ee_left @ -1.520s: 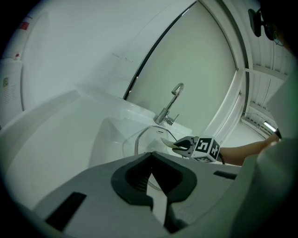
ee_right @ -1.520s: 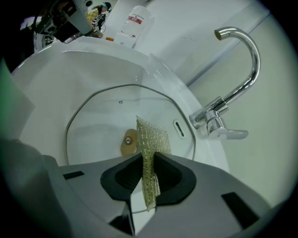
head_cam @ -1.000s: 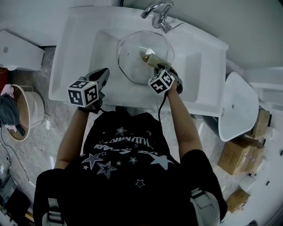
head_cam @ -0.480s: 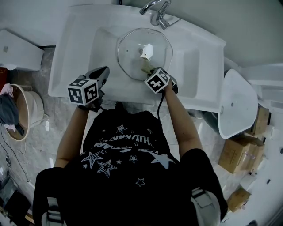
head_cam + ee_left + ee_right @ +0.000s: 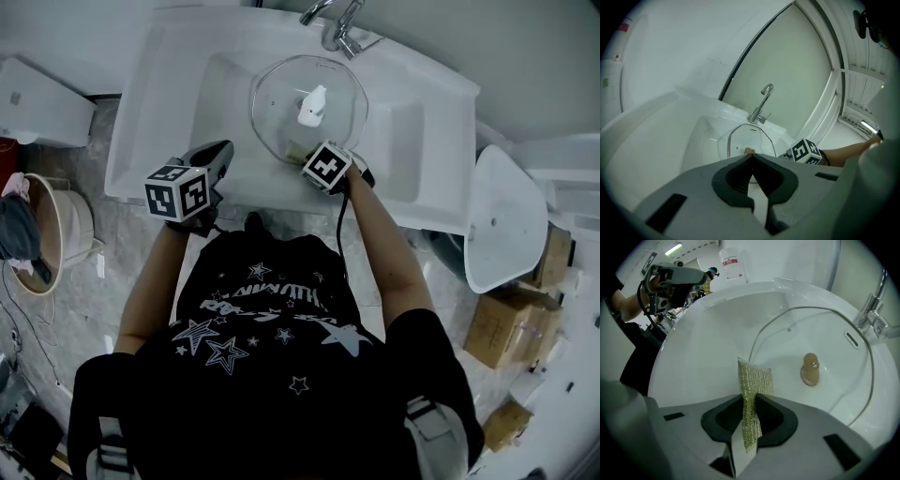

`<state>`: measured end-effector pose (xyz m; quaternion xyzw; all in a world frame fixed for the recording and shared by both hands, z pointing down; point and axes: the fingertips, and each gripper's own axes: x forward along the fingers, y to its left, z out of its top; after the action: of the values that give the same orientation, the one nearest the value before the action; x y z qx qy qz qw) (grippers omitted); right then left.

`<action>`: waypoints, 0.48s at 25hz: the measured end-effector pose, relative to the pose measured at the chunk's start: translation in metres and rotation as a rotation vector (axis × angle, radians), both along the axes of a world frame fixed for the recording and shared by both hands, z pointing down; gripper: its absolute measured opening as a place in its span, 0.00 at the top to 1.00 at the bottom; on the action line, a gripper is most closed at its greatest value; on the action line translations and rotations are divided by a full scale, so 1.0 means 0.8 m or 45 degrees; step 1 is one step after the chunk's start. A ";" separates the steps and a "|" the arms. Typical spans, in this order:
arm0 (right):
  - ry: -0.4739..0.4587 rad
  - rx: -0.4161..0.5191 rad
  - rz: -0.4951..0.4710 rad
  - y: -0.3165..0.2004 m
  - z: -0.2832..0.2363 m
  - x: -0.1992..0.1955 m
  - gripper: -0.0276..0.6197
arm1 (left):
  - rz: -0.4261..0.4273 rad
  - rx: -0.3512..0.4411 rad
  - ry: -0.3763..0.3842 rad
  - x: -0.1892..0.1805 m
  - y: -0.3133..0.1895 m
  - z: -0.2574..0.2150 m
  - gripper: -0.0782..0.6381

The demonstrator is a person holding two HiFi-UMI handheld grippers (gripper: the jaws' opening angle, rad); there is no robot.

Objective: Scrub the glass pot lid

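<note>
Over the front left rim of the sink (image 5: 141,141) I have the left gripper (image 5: 751,157) with its jaws pressed together on nothing, well apart from the work. Further in, the glass lid (image 5: 281,103) lies flat in the basin, knob (image 5: 810,368) up at its centre, with the tap (image 5: 333,23) just behind its far edge. At the lid's near edge sits the right gripper (image 5: 307,157), jaws clamped on a thin mesh scouring pad (image 5: 752,380) that stands on edge and pokes out ahead of them. The pad's tip is over or just at the lid's near rim; I cannot tell whether it touches the glass.

I judge the lid to be stiff, fairly heavy for its size, and breakable if it knocks the basin or the tap. Its smooth surface will probably let it slide or spin under the pad, more so if wet. The knob is the obvious place to take hold, and my free left gripper could close on it to pin the lid while the right scrubs. The pad looks soft and will likely fold, so I would press gently and keep the hard jaw tips off the glass.
</note>
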<state>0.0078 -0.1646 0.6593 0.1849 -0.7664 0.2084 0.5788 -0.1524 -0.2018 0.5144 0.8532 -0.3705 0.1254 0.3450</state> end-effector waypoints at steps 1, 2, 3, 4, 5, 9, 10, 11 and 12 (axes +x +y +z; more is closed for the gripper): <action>-0.004 -0.015 -0.019 0.002 0.002 -0.002 0.84 | 0.001 -0.001 -0.001 0.000 0.001 0.000 0.88; -0.004 -0.021 -0.039 0.003 0.002 -0.003 0.84 | 0.001 -0.002 -0.003 0.001 0.002 0.000 0.88; -0.008 -0.026 -0.054 0.004 0.002 -0.005 0.84 | 0.001 0.000 -0.005 0.001 0.004 -0.001 0.88; -0.014 -0.031 -0.063 0.005 0.001 -0.006 0.84 | 0.000 0.002 -0.007 0.002 0.005 -0.002 0.88; -0.021 -0.036 -0.067 0.007 0.000 -0.007 0.84 | -0.002 0.004 -0.007 0.004 0.006 -0.003 0.88; -0.050 -0.043 -0.068 0.010 -0.002 -0.009 0.84 | -0.011 0.007 -0.007 0.004 0.013 -0.005 0.88; -0.055 -0.043 -0.070 0.010 -0.003 -0.010 0.84 | -0.016 0.007 -0.009 0.003 0.015 -0.005 0.88; -0.062 -0.044 -0.072 0.010 -0.004 -0.010 0.84 | -0.022 0.008 -0.009 0.001 0.017 -0.006 0.88; -0.072 -0.046 -0.074 0.009 -0.006 -0.010 0.84 | -0.028 0.010 -0.010 0.000 0.018 -0.007 0.88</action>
<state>-0.0005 -0.1571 0.6544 0.1463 -0.7836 0.2103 0.5660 -0.1524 -0.1876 0.5090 0.8500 -0.3815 0.1236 0.3417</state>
